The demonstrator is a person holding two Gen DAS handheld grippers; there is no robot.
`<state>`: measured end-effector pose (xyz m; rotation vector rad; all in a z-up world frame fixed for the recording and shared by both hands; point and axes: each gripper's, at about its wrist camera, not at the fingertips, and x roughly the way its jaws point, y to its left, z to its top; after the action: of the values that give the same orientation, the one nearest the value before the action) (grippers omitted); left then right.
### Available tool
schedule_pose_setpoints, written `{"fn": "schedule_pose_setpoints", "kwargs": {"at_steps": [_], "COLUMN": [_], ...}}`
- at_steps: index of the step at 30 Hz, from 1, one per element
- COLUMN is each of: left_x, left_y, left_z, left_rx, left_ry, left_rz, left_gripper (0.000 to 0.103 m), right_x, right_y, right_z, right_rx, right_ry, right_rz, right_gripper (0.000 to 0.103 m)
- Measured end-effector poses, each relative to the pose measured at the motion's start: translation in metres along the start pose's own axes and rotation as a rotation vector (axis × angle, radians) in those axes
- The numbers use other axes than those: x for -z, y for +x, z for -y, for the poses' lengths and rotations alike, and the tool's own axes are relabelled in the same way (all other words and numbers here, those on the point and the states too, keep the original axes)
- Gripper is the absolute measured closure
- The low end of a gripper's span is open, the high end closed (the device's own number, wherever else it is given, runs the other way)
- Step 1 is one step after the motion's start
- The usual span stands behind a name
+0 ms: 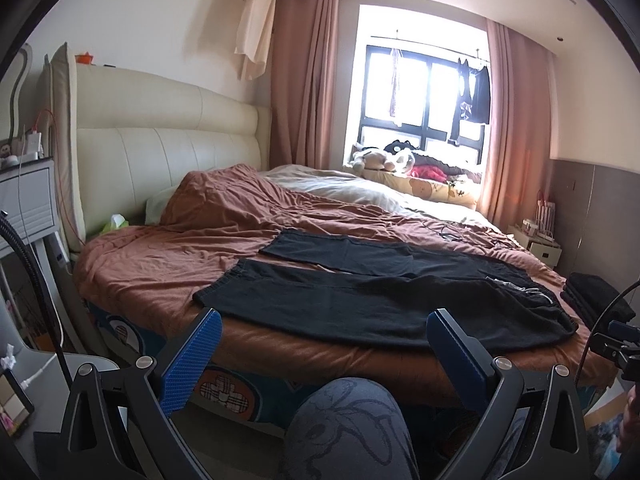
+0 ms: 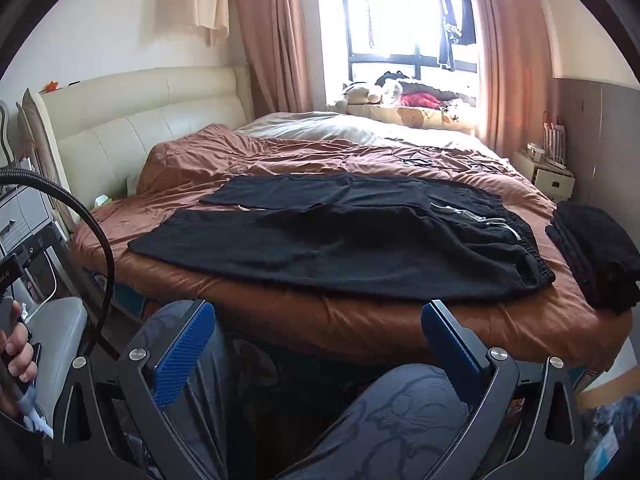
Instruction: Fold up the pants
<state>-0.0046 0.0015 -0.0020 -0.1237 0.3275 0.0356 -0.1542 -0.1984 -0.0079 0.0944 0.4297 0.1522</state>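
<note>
The fingers of both grippers stood wide and empty short of the bed's near edge, where the black fabric pants lay flat, unfolded, no fold begun.

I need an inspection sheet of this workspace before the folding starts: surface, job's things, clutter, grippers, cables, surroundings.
Surface: bed with wrinkled brown cover.
Job's things: black pants spread flat near the bed's front edge, legs apart, waistband to the right.
Clutter: folded dark pile at the right corner.
Grippers: left gripper and right gripper open, short of the bed, holding nothing.
Cables: black hose arcs at left.
Surroundings: headboard, window, plush toys.
</note>
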Motion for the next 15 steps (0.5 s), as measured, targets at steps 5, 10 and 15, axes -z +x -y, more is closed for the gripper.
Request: {"fn": "schedule_pose_setpoints", "kwargs": {"at_steps": [5, 10, 15], "left_x": [0.0002, 0.0004, 0.0006], "left_y": [-0.0029, -0.0053, -0.0068], "left_z": [-0.0021, -0.0041, -0.0038], "left_rx": [-0.003, -0.002, 0.002], "left_ry": [0.000, -0.007, -0.002], "left_rz": [0.010, 0.013, 0.013], "left_gripper": [0.000, 0.000, 0.000], "right_x": [-0.0031, -0.0032, -0.0026], "right_y": [-0.0020, -0.0029, -0.0054], "right_z": [-0.0014, -0.0025, -0.0034], "right_rx": [0.000, 0.004, 0.007], "right_ry": [-0.004, -0.010, -0.011], "right_rz": [0.005, 0.006, 0.014], "right_gripper": [0.000, 0.000, 0.000]}}
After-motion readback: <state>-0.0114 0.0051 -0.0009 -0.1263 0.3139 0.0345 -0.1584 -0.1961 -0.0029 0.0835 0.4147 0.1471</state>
